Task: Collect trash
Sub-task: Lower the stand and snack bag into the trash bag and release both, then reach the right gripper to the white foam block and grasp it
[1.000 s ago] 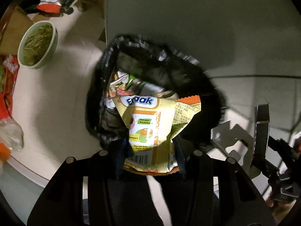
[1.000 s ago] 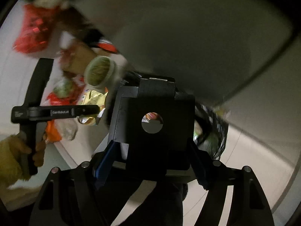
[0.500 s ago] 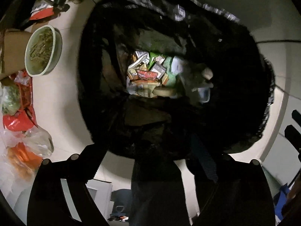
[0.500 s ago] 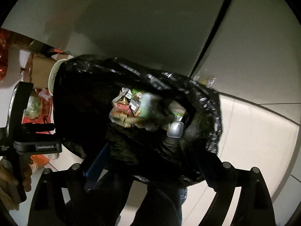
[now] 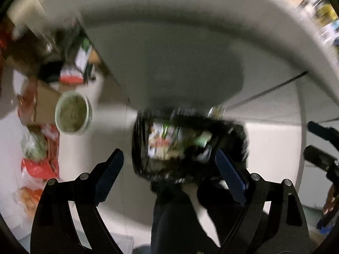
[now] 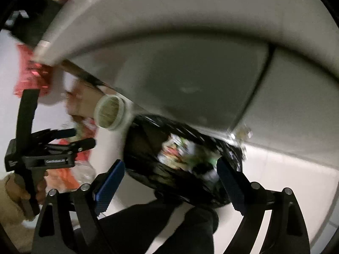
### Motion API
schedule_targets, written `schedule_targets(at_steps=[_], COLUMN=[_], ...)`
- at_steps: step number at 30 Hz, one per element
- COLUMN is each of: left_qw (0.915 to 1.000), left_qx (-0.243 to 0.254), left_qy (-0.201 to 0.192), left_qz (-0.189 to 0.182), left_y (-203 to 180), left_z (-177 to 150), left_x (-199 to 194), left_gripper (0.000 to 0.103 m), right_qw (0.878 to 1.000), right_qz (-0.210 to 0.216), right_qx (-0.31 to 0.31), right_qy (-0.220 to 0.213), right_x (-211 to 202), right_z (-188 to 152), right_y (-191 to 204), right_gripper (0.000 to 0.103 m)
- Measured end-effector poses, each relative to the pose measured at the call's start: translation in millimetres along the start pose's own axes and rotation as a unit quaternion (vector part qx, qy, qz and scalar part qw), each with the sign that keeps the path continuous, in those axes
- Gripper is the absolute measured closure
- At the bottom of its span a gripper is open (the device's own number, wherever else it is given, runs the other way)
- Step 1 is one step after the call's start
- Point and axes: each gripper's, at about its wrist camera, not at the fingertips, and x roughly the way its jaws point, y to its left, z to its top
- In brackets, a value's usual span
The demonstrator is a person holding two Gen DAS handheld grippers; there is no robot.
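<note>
A black trash bag stands open on the pale floor, holding several crumpled wrappers. My left gripper hangs above it, open, its blue pads wide apart with nothing between them. My right gripper is also open and empty above the same bag. In the right wrist view the left gripper shows at the left, held by a hand. The right gripper shows at the right edge of the left wrist view. Both views are blurred.
A pale green bowl of greenish scraps sits left of the bag, also seen as the bowl. Red and orange packets and a cardboard box lie further left. A person's dark trouser leg is below the bag.
A second ago the left gripper held a yellow snack packet and the right a black box over the bag. Both jaws have opened, those items are gone, and both grippers have risen.
</note>
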Motion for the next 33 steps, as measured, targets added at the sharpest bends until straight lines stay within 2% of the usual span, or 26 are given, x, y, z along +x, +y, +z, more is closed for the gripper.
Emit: schedule_targets(at_steps=[3,5,8,10,13,16,20,22,26,28,30,31,32,33], left_qw=[0.9960,0.9917,0.9850,0.9841,0.9816,0.9826,0.9852,0.9856,0.9851,0.9844,0.9839,0.9834,0.9831,0.9827], left_qx=[-0.001,-0.001,-0.010,-0.020,-0.035,-0.031,-0.037,-0.048,-0.077,-0.092,-0.103,-0.108,-0.109,-0.109], left_qy=[-0.089,-0.127,-0.169,-0.172,-0.179,-0.174,-0.161,-0.158,-0.151,-0.148,-0.143,-0.143,-0.144,-0.146], left_qz=[-0.014,-0.019,-0.033,-0.038,-0.059,-0.055,-0.044,-0.036,-0.028,-0.026,-0.026,-0.028,-0.029,-0.031], left_y=[-7,-11,-16,-17,-23,-30,-22,-16,-2,4,7,9,9,8], left_z=[13,23,42,53,58,54,44,37,27,24,24,23,24,25], left_x=[-65,-87,-108,-111,-113,-113,-118,-119,-120,-118,-117,-117,-117,-117], left_gripper=[0.013,0.012,0.012,0.012,0.012,0.012,0.012,0.012,0.012,0.012,0.012,0.012,0.012,0.012], right_qw=[0.998,0.991,0.983,0.977,0.971,0.965,0.942,0.936,0.926,0.924,0.924,0.922,0.919,0.920], right_qz=[0.037,0.068,0.060,0.021,-0.001,0.034,0.068,0.084,0.102,0.110,0.114,0.124,0.134,0.137], right_qx=[-0.024,-0.036,-0.043,-0.038,0.001,0.088,0.201,0.231,0.280,0.290,0.299,0.303,0.303,0.298], right_qy=[-0.054,-0.107,-0.171,-0.209,-0.240,-0.245,-0.258,-0.253,-0.231,-0.223,-0.209,-0.208,-0.213,-0.215], right_x=[-50,-87,-119,-132,-136,-126,-101,-90,-67,-60,-53,-52,-55,-59], right_z=[18,36,64,93,137,188,247,266,294,300,305,303,299,296], right_y=[22,30,28,16,-14,-58,-106,-122,-148,-152,-156,-156,-155,-152], right_gripper=[0.015,0.012,0.008,0.007,0.006,0.006,0.007,0.008,0.021,0.033,0.064,0.065,0.073,0.076])
